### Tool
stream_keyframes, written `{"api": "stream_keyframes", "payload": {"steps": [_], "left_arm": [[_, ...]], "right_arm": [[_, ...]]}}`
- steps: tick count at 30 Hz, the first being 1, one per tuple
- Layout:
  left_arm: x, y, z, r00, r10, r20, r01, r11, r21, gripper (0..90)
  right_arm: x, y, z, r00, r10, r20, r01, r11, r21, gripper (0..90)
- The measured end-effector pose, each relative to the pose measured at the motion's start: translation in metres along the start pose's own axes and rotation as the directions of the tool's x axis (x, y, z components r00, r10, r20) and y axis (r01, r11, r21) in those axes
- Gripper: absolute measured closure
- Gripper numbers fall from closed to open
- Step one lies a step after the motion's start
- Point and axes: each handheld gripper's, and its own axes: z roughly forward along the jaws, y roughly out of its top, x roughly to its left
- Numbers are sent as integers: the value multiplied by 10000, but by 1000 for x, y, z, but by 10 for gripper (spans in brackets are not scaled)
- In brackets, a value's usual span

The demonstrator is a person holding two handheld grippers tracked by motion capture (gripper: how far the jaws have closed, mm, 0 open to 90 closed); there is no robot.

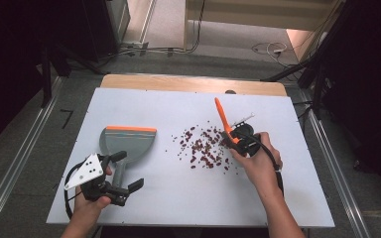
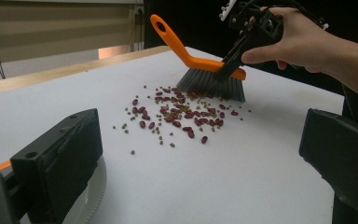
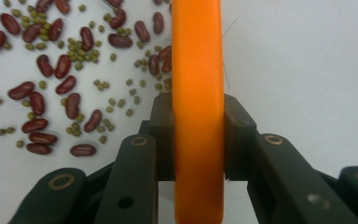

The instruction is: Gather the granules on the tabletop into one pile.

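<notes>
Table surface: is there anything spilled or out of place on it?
Yes. Red beans and small green beans lie scattered loose on the white table, right of the dustpan. The right gripper holds an orange brush at the pile's edge.

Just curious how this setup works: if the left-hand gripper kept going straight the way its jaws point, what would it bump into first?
Most likely the scattered beans. The left gripper is open, with bare white table just ahead, then the beans, then the brush held by the right gripper. Depth is hard to judge.
</notes>
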Motion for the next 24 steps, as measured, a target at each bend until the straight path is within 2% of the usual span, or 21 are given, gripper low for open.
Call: {"api": "stream_keyframes", "payload": {"steps": [4, 7, 11, 15, 19, 21, 24], "left_arm": [[1, 0, -4, 9999, -57, -97, 56, 10000, -43, 0], [1, -1, -5, 9999, -64, -131, 63, 10000, -45, 0], [0, -1, -6, 9999, -18, -153, 18, 10000, -18, 0], [1, -2, -8, 9998, -54, -215, 53, 10000, -42, 0], [0, -2, -9, 9997, -99, -227, 98, 9999, -61, 0], [-1, -2, -10, 9997, -72, -238, 71, 10000, -38, 0], [0, -3, -12, 9995, -76, -291, 75, 10000, -46, 0]], "right_arm": [[-1, 2, 0, 9996, 76, -288, -76, 10000, -13, 685], [-1, 3, -1, 9976, 75, -694, -83, 9999, -106, 685], [3, 5, -1, 9981, 12, -619, -18, 9999, -104, 685], [1, 6, -2, 9944, 139, -1051, -156, 9998, -155, 685], [9, 9, -2, 9952, -89, -976, 76, 9999, -138, 685], [11, 10, -2, 9933, -84, -1149, 69, 9999, -131, 685], [15, 12, -1, 9934, -141, -1134, 126, 9998, -136, 685]]}}
